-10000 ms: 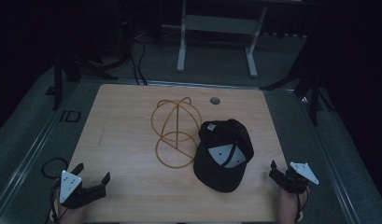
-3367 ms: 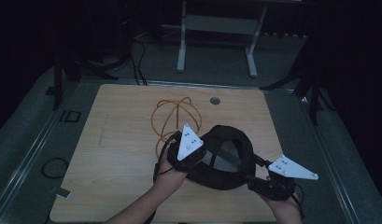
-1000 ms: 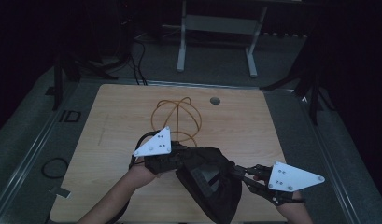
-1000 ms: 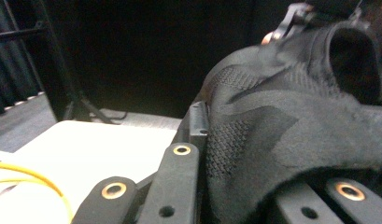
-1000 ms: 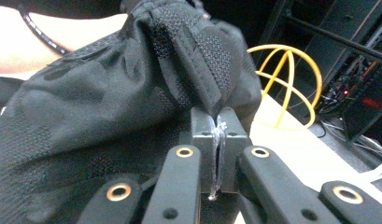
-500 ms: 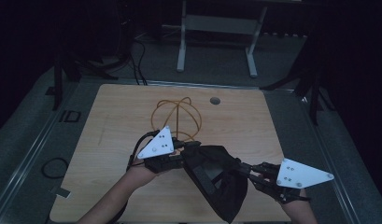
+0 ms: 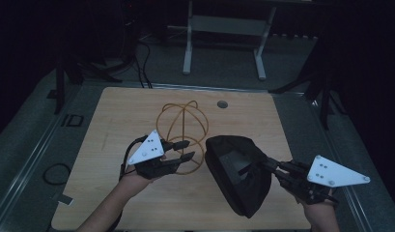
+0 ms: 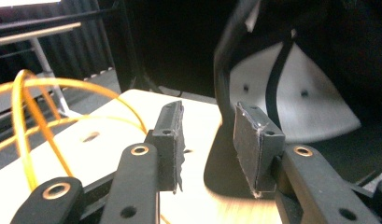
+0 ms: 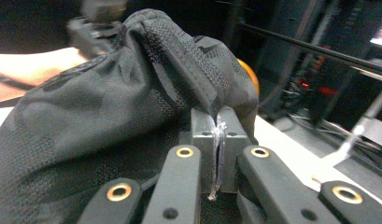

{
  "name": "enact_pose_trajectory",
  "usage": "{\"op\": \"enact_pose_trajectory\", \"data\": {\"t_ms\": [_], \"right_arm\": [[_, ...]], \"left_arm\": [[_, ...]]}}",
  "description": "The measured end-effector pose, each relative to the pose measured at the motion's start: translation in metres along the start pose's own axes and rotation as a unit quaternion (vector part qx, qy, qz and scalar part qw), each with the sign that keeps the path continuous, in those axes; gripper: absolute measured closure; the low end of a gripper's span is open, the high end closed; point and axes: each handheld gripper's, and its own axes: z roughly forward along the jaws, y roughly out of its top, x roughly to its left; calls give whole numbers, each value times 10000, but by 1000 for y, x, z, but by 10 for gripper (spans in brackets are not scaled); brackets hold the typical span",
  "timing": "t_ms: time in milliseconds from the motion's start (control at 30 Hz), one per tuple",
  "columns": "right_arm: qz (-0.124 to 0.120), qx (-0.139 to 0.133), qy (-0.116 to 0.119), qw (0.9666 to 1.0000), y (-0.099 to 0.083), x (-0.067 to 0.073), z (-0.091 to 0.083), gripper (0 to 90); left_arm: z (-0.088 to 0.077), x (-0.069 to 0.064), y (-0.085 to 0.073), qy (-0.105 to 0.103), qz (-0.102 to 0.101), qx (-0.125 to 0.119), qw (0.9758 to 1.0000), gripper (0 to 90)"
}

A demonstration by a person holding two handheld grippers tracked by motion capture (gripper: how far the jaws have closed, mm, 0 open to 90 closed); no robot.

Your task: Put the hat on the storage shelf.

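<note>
A black cap [image 7: 238, 176] hangs tilted over the right part of the wooden table [image 7: 113, 121], its opening turned left. My right gripper [image 7: 266, 165] is shut on the cap's edge; in the right gripper view the jaws [image 9: 217, 122] pinch a fold of the dark fabric [image 9: 109, 98]. My left gripper [image 7: 185, 150] is open, just left of the cap and apart from it. In the left gripper view the open gripper [image 8: 207, 135] faces the cap's pale inner lining [image 8: 296, 93]. A yellow wire dome stand [image 7: 183, 123] sits mid-table, right behind the left gripper, and shows as yellow wire loops [image 8: 25, 93].
A round cable hole [image 7: 222, 104] lies in the tabletop at the back. A white metal desk frame [image 7: 224, 29] stands on the floor beyond the table. A cable loop [image 7: 55, 174] lies on the floor at the left. Dark stands flank the table.
My left gripper has let go of the cap and drawn back left toward the wire stand. The cap has swung right and now hangs from the right gripper alone.
</note>
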Motion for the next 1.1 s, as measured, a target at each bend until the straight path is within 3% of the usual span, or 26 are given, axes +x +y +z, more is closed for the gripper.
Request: {"op": "enact_pose_trajectory", "data": {"t_ms": [233,267,467,567,733,800,833,933,967,1033,1067,1100], "right_arm": [[165,17,-360,9992,2,-16,-2,887],[155,55,-501,9986,3,-21,-1,886],[239,89,-709,9972,6,-34,5,886],[239,129,-876,9958,9,-40,9,886],[129,189,-1148,9931,17,-49,18,886],[123,203,-1175,9928,19,-51,20,886],[111,195,-1245,9920,24,-57,26,886],[148,172,-1281,9915,29,-61,31,886],[146,167,-1271,9916,31,-63,33,886],[143,161,-1289,9914,33,-64,35,886],[147,163,-1276,9916,37,-66,39,886],[135,172,-1293,9914,39,-67,41,886]], "left_arm": [[-12,5,-23,238,-111,157,9995,613],[-15,6,-30,288,-99,239,9992,613],[-23,8,-48,517,-85,411,9978,613],[-28,9,-59,617,-73,492,9969,613],[-36,11,-80,842,-243,493,9949,592],[-39,12,-85,896,-295,467,9944,548],[-44,14,-96,1075,-437,429,9923,499],[-48,17,-102,1163,-620,472,9901,412],[-52,19,-109,1262,-783,510,9876,383],[-54,20,-112,1234,-825,555,9874,323],[-57,19,-117,1383,-787,596,9855,299],[-58,19,-119,1384,-831,589,9851,269]]}}
